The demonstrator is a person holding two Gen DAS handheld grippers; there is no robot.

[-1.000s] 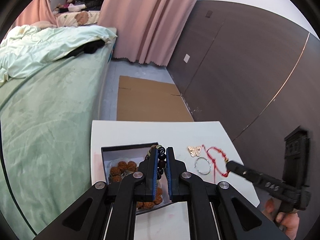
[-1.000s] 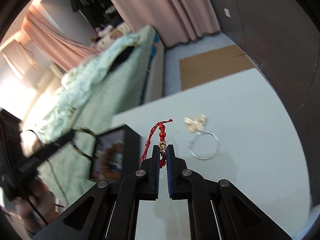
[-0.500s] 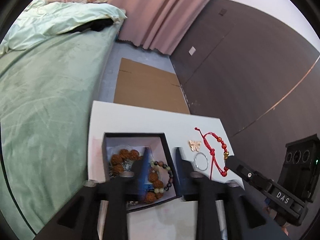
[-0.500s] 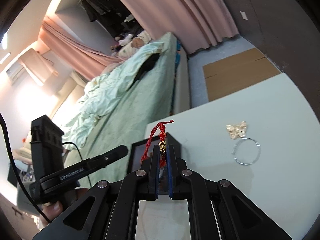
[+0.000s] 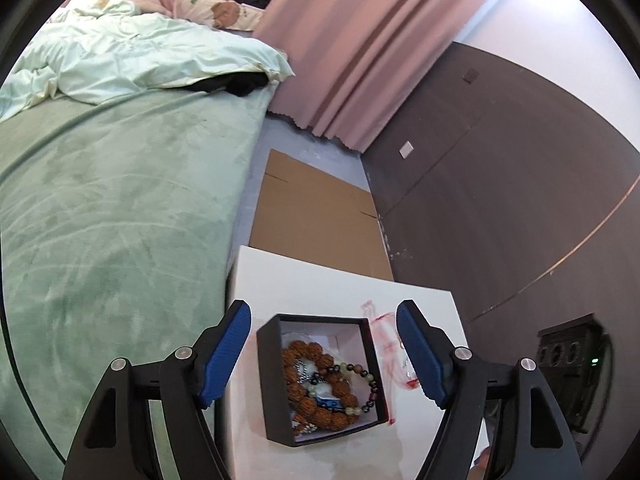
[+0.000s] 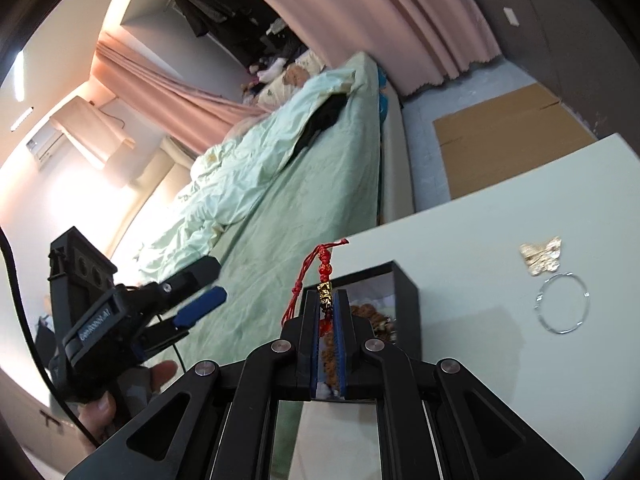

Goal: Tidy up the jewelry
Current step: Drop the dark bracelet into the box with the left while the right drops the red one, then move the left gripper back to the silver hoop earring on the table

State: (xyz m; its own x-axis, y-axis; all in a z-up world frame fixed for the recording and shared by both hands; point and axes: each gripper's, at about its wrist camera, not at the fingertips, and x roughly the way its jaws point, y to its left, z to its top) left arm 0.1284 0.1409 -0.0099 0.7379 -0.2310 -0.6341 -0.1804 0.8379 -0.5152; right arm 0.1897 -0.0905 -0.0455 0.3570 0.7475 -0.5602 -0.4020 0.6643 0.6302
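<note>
A black jewelry box [image 5: 276, 424] sits open on the white table [image 5: 320, 284]. It holds a brown bead bracelet [image 5: 300, 354] and a dark-and-pale bead bracelet [image 5: 360, 374]. My left gripper [image 5: 323, 312] is open and empty above the box. My right gripper [image 6: 328, 300] is shut on a red cord bracelet [image 6: 323, 264] with a gold charm, held over the box [image 6: 406, 308]. The red bracelet shows blurred in the left wrist view [image 5: 384, 344]. A gold butterfly clip [image 6: 541, 256] and a silver ring bangle [image 6: 563, 303] lie on the table to the right.
A bed with a green cover [image 5: 112, 208] runs along the table's left side. Flat cardboard [image 5: 316, 216] lies on the floor beyond the table. A dark wall panel [image 5: 500, 184] stands to the right. Pink curtains [image 5: 352, 52] hang at the back.
My left gripper has opened and let the dark-and-pale bead bracelet drop into the box, then pulled back and up. My right gripper has carried the red cord bracelet left, over the box.
</note>
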